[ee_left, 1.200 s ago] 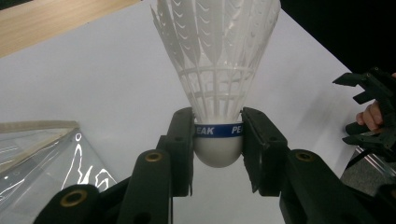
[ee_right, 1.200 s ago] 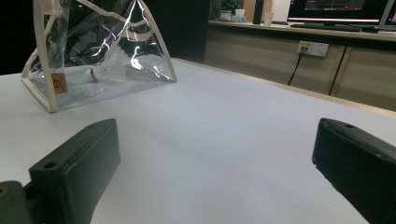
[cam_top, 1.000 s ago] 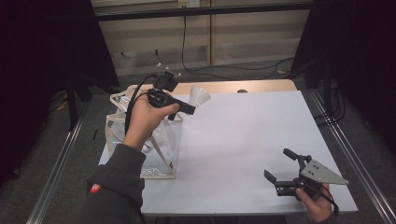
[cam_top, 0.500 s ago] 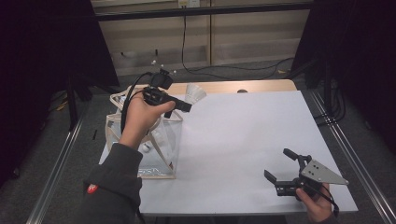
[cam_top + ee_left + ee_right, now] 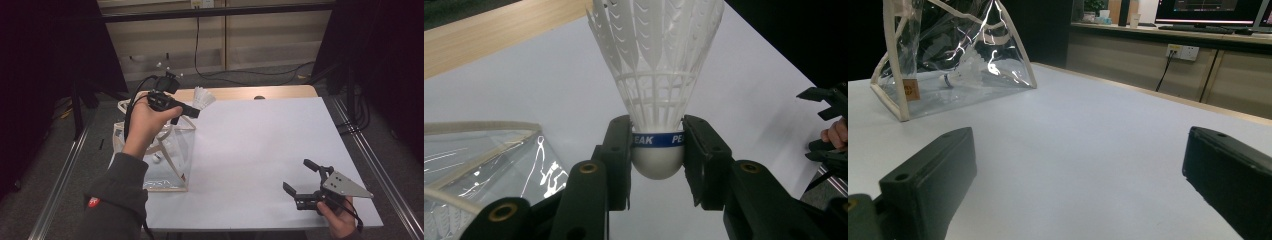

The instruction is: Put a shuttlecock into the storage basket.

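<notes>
1. Shuttlecock: white feathered skirt, ribbed and lattice-like near the base, with a rounded white cork head ringed by a blue printed band.
2. It sits between the left gripper's black fingers, which press on the band from both sides, closed snugly on the cork.
3. Its long axis runs along the fingers, skirt pointing away from the hand, cork toward it.
4. It is held in the air above the far left part of the white desk, near a clear plastic bag with cream edging; something white inside is possibly another shuttlecock.
5. The right gripper rests low at the near right, fingers spread wide, holding nothing.
</notes>
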A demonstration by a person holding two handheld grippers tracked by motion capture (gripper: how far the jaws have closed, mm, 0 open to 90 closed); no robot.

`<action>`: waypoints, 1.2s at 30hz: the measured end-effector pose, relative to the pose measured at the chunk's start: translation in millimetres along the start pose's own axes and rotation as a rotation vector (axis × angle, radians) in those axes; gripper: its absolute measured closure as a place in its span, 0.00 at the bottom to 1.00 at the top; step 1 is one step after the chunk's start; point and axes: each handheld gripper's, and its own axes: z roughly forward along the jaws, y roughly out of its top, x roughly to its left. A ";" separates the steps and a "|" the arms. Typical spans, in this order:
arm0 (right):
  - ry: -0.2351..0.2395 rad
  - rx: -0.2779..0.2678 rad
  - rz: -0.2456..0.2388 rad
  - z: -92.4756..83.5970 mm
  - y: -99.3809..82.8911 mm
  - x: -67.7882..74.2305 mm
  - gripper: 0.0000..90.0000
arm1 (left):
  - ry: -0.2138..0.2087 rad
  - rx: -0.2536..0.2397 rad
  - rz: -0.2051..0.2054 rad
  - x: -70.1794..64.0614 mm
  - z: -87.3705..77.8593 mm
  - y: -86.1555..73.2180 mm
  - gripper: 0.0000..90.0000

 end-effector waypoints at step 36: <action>0.001 0.003 0.001 0.3 -0.2 0.4 0.01 | 0.047 -0.039 -0.066 21.4 -20.8 -8.4 0.73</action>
